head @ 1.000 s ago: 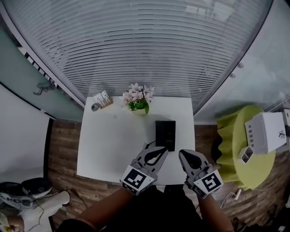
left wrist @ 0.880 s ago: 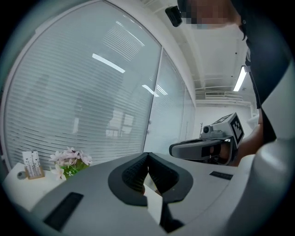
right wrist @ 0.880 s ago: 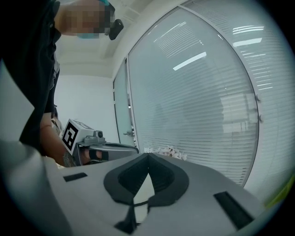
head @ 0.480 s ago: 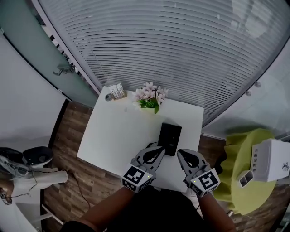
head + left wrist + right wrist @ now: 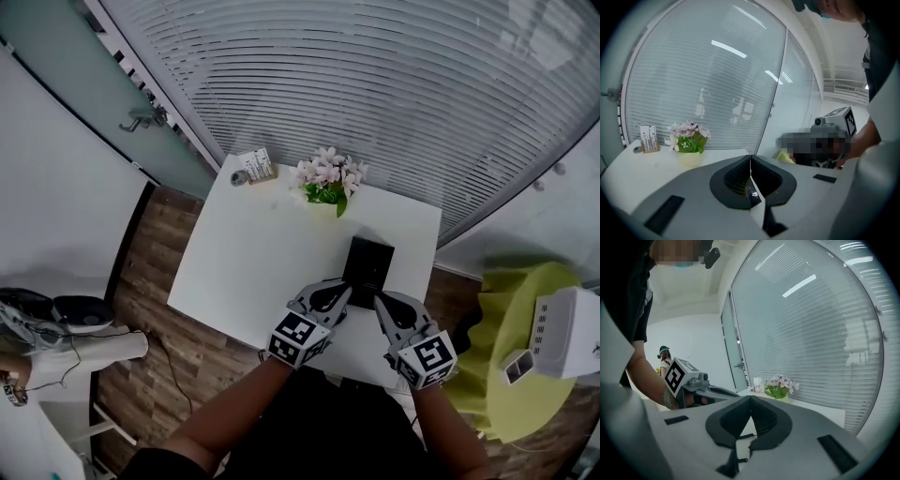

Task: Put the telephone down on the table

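Note:
The black telephone lies flat on the white table, right of its middle. My left gripper is shut and empty, with its tips just short of the telephone's near left corner. To its right, my right gripper is also shut and empty, level with the telephone's near right corner. In the left gripper view the left gripper has its jaws meeting at the tip. The right gripper view shows the same closed jaws on the right gripper. Both views have the telephone hidden behind the jaws.
A pot of pink flowers and a small card holder stand at the table's far edge. To the right is a yellow-green round table carrying a white box. Window blinds rise behind. A cable and gear lie on the wooden floor at left.
Both grippers have moved forward, closer to the telephone's near edge. The head view has swung, so the table sits more to the right and tilted. Both stay shut.

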Tool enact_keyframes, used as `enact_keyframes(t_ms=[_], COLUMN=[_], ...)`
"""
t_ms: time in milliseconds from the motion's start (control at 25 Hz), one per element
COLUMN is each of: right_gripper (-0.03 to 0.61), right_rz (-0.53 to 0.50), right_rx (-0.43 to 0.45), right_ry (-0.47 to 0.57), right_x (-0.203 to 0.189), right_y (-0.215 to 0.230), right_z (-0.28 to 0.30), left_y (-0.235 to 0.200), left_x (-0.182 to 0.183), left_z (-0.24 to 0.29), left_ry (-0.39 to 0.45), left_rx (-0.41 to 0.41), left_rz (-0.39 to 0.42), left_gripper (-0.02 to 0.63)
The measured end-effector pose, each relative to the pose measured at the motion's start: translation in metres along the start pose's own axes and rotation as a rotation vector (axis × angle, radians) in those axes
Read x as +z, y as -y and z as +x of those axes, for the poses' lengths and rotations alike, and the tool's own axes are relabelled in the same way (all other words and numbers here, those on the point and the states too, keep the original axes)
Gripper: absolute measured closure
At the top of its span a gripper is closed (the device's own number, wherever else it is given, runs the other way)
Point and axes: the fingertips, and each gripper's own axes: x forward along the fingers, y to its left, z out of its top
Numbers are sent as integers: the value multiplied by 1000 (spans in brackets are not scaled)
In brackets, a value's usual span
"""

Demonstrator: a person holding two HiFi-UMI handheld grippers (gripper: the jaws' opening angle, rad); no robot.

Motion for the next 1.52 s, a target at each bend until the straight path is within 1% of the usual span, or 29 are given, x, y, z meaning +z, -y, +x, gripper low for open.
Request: enact_keyframes(t_ms=[120, 240, 440, 640, 760, 880, 1000, 1080, 1200, 1320, 1520], right_gripper=[557, 558, 557, 557, 557, 557, 557, 557, 557, 557, 557], right_rz=[9, 3, 22, 36, 50, 67, 74, 74, 79, 85, 104], right_rx=[-29, -47, -75, -92, -100, -100, -98, -95, -94, -91, -82], right_ry=[-21, -46, -72, -99, -107, -118, -131, -138, -148, -155, -164], right_x=[-11, -22, -38, -47, -51, -57, -62, -63, -64, -65, -70], right_y=[0, 3, 10, 10, 12, 12, 13, 15, 18, 19, 21], right_z=[9, 19, 31, 38, 40, 40, 39, 38, 36, 35, 33], left_y=[-14, -34, -59, -73, -77, -79, -83, -86, -87, -86, -85], left_x=[-17, -38, -75, -103, -110, -115, -121, -127, -128, -126, -129], left_z=[11, 27, 52, 68, 80, 91, 102, 109, 117, 118, 119], left_ry=[-38, -97, -187, -257, -276, -290, -309, -327, -332, -335, -336], left_rx=[-24, -41, -73, -84, -115, -145, -160, -175, -208, -259, -354], left_rz=[-30, -78, -174, -211, -234, -274, -302, -331, -375, -395, -468], left_gripper=[603, 603, 603, 601, 595, 529, 493, 483, 480, 482, 486])
